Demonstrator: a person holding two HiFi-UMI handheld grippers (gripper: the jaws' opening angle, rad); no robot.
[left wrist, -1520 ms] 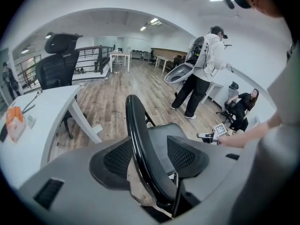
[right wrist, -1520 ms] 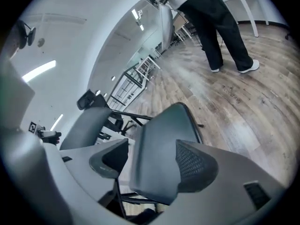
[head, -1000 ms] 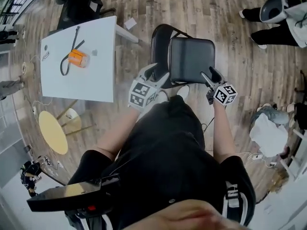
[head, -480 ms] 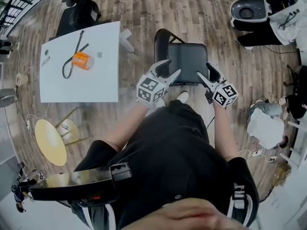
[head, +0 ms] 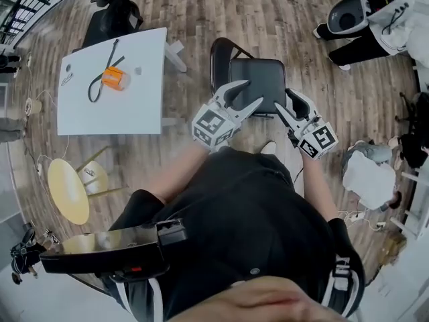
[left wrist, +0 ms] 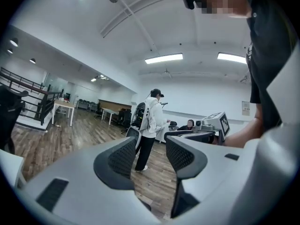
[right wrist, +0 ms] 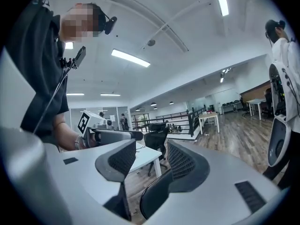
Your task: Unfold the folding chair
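Folding chair (head: 257, 78) stands opened on floor (head: 201, 19) at 12 o'clock, legs hidden beneath it; left gripper (head: 249, 94) jaws apart, empty; right gripper (head: 287, 100) jaws closing, nothing between; both cover its near edge.

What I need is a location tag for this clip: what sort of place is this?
Probably an open-plan office or lab: wood-plank floor, a white table near a black office chair, and long ceiling strip lights.
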